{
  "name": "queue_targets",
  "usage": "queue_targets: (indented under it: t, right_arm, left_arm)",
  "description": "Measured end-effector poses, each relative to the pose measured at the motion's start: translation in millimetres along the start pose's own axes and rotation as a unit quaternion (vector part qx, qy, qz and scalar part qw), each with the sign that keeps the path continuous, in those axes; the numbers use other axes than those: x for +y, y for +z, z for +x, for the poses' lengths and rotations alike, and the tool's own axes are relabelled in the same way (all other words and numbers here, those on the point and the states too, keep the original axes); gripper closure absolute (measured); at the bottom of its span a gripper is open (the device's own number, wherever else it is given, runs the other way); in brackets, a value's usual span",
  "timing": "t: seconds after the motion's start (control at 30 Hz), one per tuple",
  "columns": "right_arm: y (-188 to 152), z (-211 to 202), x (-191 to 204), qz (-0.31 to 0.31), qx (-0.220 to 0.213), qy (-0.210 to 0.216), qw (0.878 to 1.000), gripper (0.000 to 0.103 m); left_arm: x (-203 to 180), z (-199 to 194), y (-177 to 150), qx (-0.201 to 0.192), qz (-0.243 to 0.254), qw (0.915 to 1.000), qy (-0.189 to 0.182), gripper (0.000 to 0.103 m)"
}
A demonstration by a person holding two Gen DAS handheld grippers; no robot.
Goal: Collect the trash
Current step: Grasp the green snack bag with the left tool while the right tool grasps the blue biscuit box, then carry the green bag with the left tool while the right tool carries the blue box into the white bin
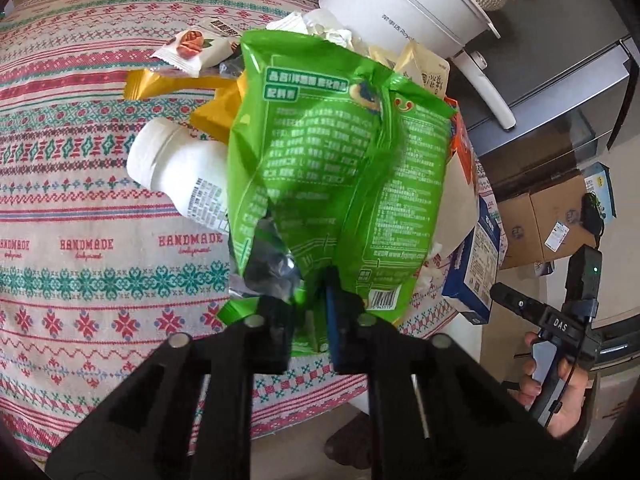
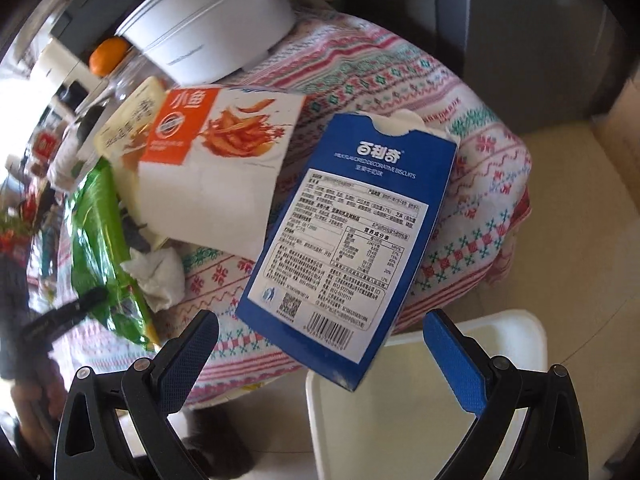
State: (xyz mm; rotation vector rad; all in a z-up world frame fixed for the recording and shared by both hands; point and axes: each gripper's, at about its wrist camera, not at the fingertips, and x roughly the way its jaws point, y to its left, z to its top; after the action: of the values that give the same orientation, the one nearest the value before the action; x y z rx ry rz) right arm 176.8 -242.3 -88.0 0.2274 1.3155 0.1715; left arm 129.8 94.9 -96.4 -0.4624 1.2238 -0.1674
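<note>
My left gripper (image 1: 310,312) is shut on the lower edge of a green snack bag (image 1: 332,156) and holds it up over the trash pile on the table. The bag also shows at the left of the right wrist view (image 2: 98,232). My right gripper (image 2: 320,340) is open and empty, its fingers either side of the near end of a blue biscuit box (image 2: 344,248) that overhangs the table edge. The box shows in the left wrist view (image 1: 476,264) too. Below it stands a white bin (image 2: 424,400).
More trash lies around: a white bottle (image 1: 180,168), yellow wrappers (image 1: 216,108), a small snack packet (image 1: 188,48), an orange and white pouch (image 2: 216,152), a crumpled tissue (image 2: 158,276). A white pot (image 1: 404,4) stands behind. Cardboard boxes (image 1: 548,220) are on the floor.
</note>
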Motion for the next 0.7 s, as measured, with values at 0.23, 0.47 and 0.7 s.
queue_targets:
  t: [0.23, 0.47, 0.7]
  right_arm:
    - [0.2, 24.8, -5.7, 0.05, 0.025, -0.01, 0.998, 0.001]
    - [-13.2, 33.5, -26.4, 0.163, 0.043, 0.07, 0.983, 0.032]
    - [-26.3, 3.7, -24.1, 0.161, 0.0, 0.118, 0.98, 0.068]
  left_arm:
    - [-5.8, -27.8, -5.6, -0.027, 0.036, 0.999, 0.007, 0.099]
    - [-9.9, -55.0, -13.2, -0.051, 0.047, 0.9976, 0.002, 0.1]
    - [-14.0, -71.1, -19.4, -0.076, 0.048, 0.9959, 0.008, 0.1]
